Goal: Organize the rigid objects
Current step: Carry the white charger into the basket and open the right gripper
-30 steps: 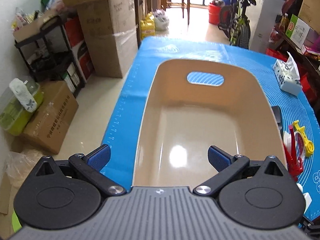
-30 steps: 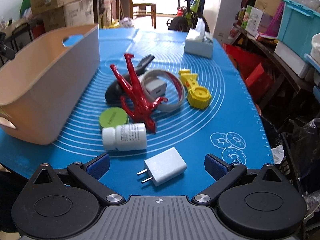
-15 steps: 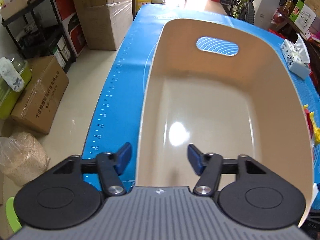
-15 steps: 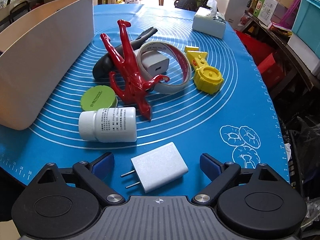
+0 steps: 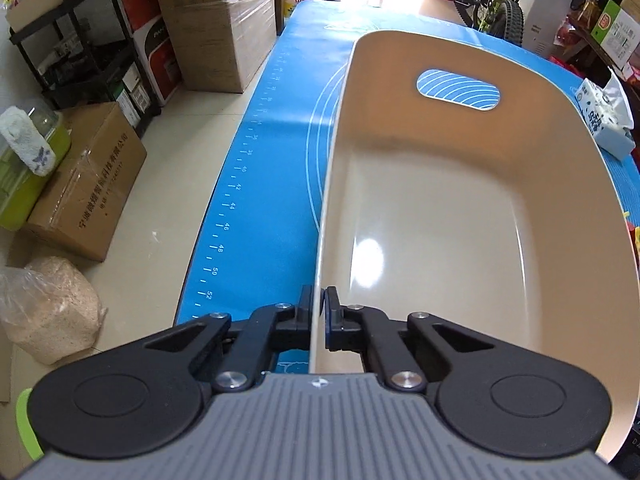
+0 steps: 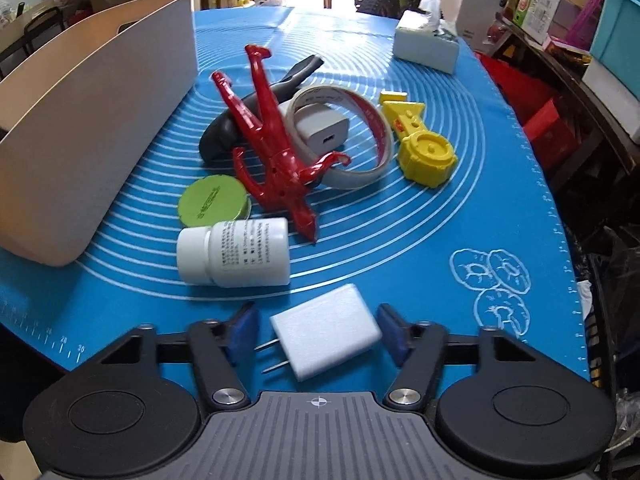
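Both grippers at work!
Left gripper (image 5: 319, 304) pinches the beige bin (image 5: 472, 52) wall (tight); right gripper (image 6: 318, 330) jaws are closing around the white charger (image 6: 325, 332), pads not touching.

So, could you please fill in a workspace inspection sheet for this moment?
Surface: blue mat, printed with rings and rulers.
Job's things: beige bin, nothing inside; white charger; white bottle on its side; green lid; red figure; tape roll around a second charger; yellow toy.
Clutter: tissue pack.
Grippers: left hand-held gripper shut on the bin's wall; right hand-held gripper closing around the white charger, pads not yet touching.
Cables: nothing seen.
Surroundings: cardboard boxes, bicycle.
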Demonstrator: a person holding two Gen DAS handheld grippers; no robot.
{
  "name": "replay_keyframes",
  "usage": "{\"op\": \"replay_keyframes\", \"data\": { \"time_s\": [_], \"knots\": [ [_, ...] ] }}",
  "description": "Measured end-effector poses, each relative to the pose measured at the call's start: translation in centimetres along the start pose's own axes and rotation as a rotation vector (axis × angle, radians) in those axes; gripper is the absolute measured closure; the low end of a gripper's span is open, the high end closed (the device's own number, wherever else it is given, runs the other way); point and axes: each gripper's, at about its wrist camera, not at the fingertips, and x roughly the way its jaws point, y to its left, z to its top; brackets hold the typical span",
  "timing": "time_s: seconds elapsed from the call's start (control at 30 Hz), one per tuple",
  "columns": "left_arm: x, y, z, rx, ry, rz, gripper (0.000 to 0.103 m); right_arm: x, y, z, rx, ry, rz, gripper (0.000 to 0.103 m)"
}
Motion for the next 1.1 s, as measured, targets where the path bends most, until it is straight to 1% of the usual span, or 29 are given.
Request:
{"op": "replay_keyframes", "data": {
  "time_s": [0.13, 0.3, 0.5, 0.67, 0.77, 0.87, 0.97, 1.1],
  "knots": [
    [0.0, 0.0, 0.0, -0.008, 0.000, -0.009, 0.098, -0.1, -0.6, 0.0, 0.053, -0.012, 0.014, 0.043],
    [0.0, 0.2, 0.0, -0.017, 0.000, -0.021, 0.098, -1.2, -0.2, 0.6, 0.052, -0.060, -0.019, 0.043],
    [0.0, 0.5, -0.1, -0.019, -0.002, -0.026, 0.098, -3.4, 0.3, 2.4, 0.052, -0.146, -0.052, 0.043],
    [0.0, 0.7, -0.1, -0.026, -0.001, -0.038, 0.098, -4.3, 0.7, 3.6, 0.037, -0.187, -0.075, 0.043],
    [0.0, 0.9, -0.1, -0.033, 0.001, -0.047, 0.098, -5.3, 1.1, 4.9, 0.033, -0.229, -0.077, 0.043],
    [0.1, 1.1, -0.1, -0.031, 0.000, -0.050, 0.098, -6.7, 2.1, 6.9, 0.019, -0.286, -0.079, 0.043],
    [0.1, 1.2, -0.1, -0.034, 0.000, -0.053, 0.098, -7.9, 3.6, 9.1, 0.002, -0.340, -0.047, 0.043],
    [0.2, 1.1, -0.2, -0.031, 0.000, -0.053, 0.098, -8.3, 6.5, 12.1, -0.035, -0.377, 0.002, 0.043]
  ]
}}
